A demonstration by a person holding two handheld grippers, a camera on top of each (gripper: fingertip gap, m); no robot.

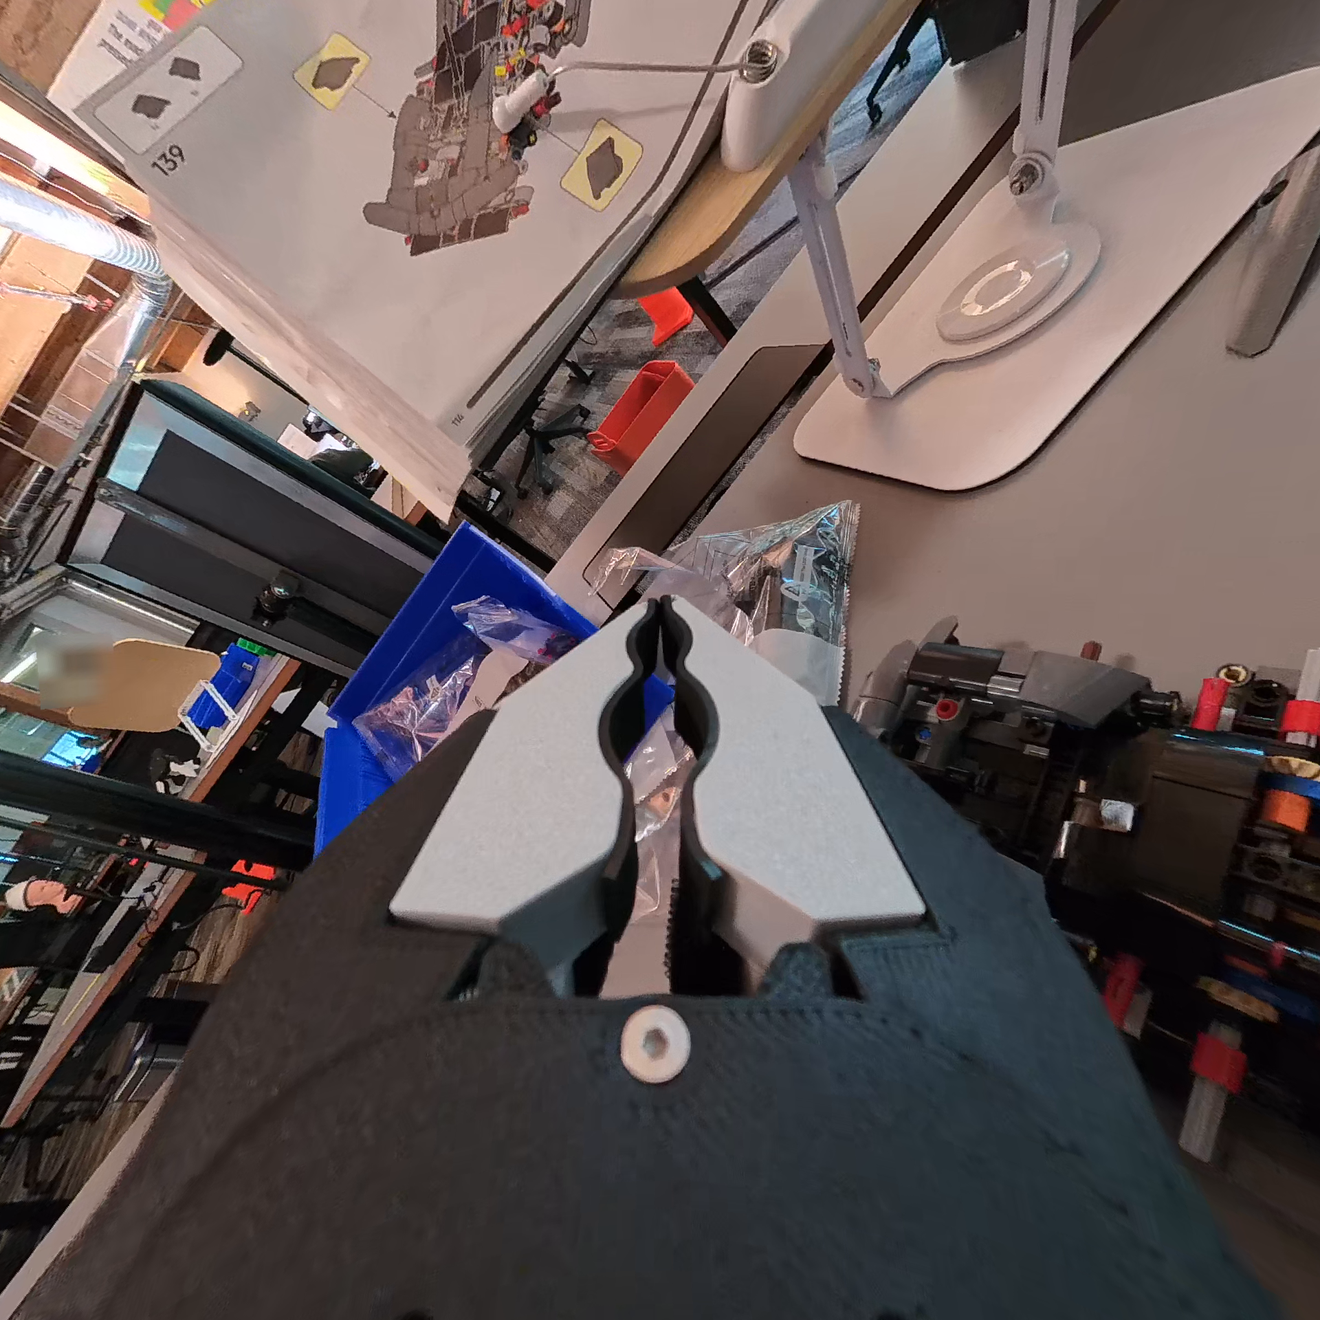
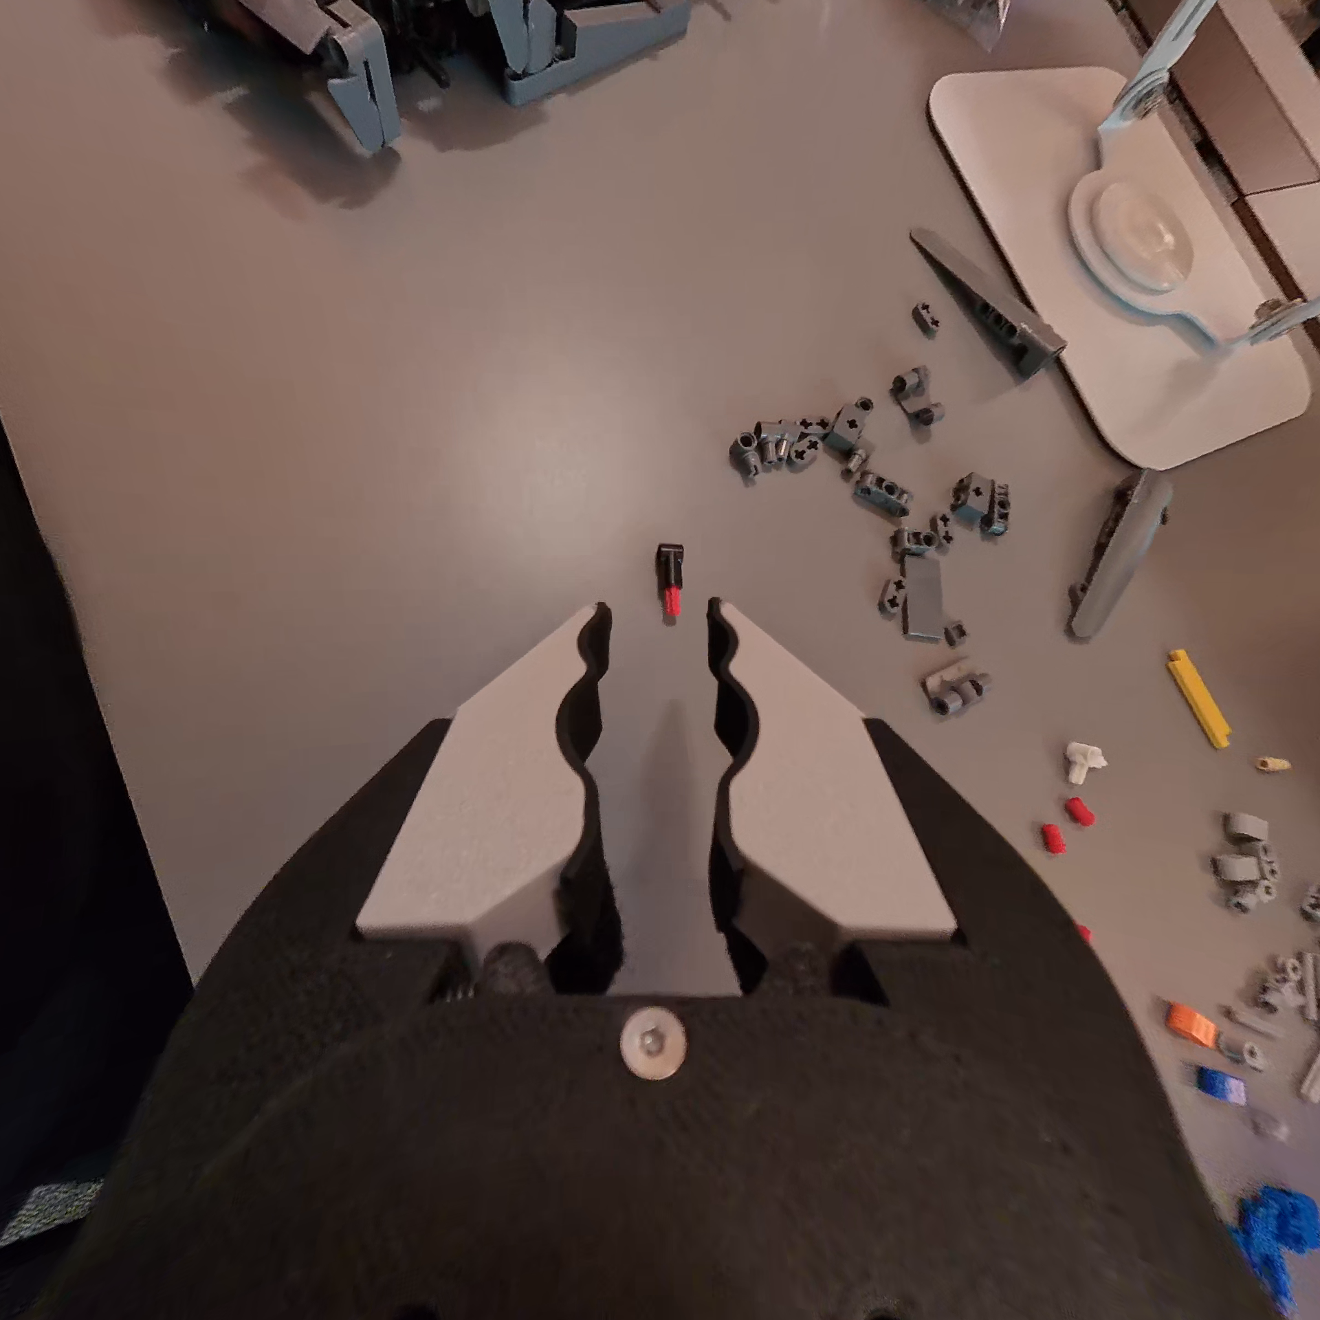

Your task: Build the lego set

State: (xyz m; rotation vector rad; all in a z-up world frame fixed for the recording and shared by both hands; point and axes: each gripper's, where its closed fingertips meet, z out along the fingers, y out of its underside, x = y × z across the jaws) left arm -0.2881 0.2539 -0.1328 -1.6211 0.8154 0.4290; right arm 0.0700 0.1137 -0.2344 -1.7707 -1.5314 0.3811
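Hovering: the right gripper (image 2: pixel 658 607) hangs over the grey tabletop (image 2: pixel 357 428), its tongs parted to a narrow gap and holding nothing.
Landmark: a small black pin with a red stub (image 2: pixel 670 580) lies flat on the tabletop, just ahead of the right fingertips (image 2: pixel 598 616) and roughly on the line of the gap, a little toward the right-hand finger; neither pad touches it.
Left gripper: the left gripper (image 1: pixel 661 607) is raised and tilted, well away from the pin, its tips pressed together with nothing visibly pinched at the tips; crinkled clear plastic shows behind and between the fingers, and whether any is caught further back cannot be told.
Beyond the left tips: a blue bin (image 1: pixel 428 643) with clear bags (image 1: pixel 428 700), an empty clear bag (image 1: pixel 778 564) on the table, and a dark brick-built model (image 1: pixel 1071 757) to the right.
Doing it well: as a judgement, the pin lies lengthwise along the fingers, so a slight shift to centre it and pads meeting its black body, not the thin red stub, should give the firmer hold.
Open room: left of the pin and beyond it the tabletop is bare.
Crowded side: right of the pin, well apart, grey connector pieces (image 2: pixel 857 457) lie scattered; farther right are a yellow bar (image 2: pixel 1200 696), red studs (image 2: pixel 1068 825) and a white stand base (image 2: pixel 1000 178).
Edge: the table's near edge curves away left of the pin, dark below.
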